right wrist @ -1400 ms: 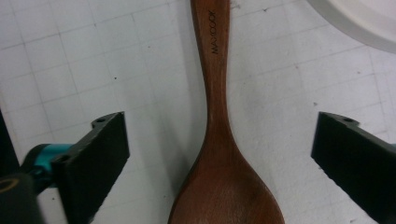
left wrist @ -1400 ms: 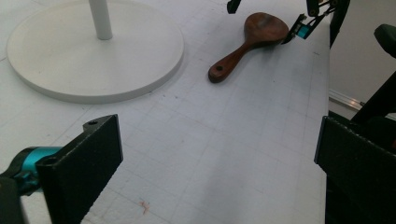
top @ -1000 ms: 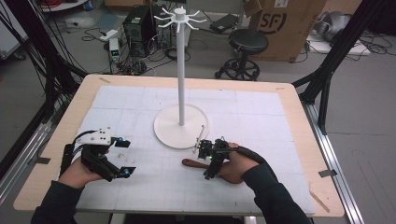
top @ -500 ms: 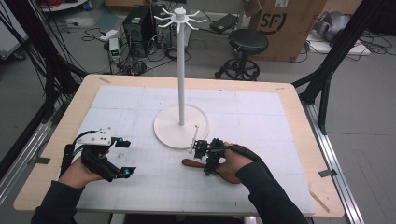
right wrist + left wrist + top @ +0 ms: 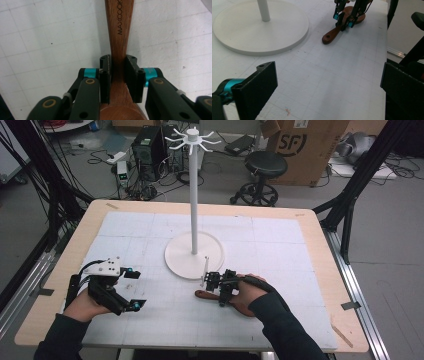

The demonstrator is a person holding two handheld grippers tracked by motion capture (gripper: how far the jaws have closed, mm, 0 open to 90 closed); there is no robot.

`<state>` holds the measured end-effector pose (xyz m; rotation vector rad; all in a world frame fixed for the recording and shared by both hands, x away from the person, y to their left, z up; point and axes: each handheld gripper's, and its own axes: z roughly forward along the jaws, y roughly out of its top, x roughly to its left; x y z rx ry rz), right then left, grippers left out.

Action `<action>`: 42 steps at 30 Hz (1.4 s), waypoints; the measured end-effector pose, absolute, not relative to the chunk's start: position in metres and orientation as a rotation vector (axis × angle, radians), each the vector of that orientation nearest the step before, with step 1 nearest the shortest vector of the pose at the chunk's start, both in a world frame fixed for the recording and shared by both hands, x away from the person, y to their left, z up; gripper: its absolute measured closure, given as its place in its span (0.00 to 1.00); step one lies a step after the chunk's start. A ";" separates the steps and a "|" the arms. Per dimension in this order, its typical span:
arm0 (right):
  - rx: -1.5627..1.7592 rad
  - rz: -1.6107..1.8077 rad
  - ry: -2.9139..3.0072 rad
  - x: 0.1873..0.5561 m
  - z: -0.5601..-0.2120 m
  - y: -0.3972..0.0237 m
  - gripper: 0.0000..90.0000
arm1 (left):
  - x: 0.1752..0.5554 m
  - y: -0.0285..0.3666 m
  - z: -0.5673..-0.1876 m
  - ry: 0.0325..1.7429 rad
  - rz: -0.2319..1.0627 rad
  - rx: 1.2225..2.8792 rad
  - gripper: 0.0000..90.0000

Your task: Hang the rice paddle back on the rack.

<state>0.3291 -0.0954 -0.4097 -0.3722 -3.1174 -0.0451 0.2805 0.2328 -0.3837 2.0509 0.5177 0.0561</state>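
A white gridded mat (image 5: 280, 320) covers the table. At its centre rises a white stand (image 5: 194, 251) with a round base. At five o'clock from that base lies a wooden spoon (image 5: 119, 30), handle stamped "MAXCOOK". The right gripper (image 5: 118, 75) has its jaws closed on the handle. At eight o'clock, the left gripper (image 5: 131, 289) rests with jaws wide, holding nothing.

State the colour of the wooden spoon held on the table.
Reddish brown wooden spoon, clearest in the right gripper view.
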 end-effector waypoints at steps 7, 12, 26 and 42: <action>-0.390 -0.038 -3.110 0.330 -0.410 -0.095 0.86 | 0.281 0.232 -0.384 0.514 0.056 2.055 0.02; -0.392 -0.022 -3.097 0.331 -0.410 -0.094 0.85 | 0.280 0.231 -0.384 0.517 0.057 2.060 0.02; -0.390 0.000 -3.086 0.334 -0.410 -0.092 0.87 | 0.280 0.230 -0.384 0.516 0.056 2.063 0.02; -0.437 -0.320 -2.948 0.338 -0.384 -0.123 0.87 | 0.280 0.231 -0.384 0.510 0.059 2.063 0.02</action>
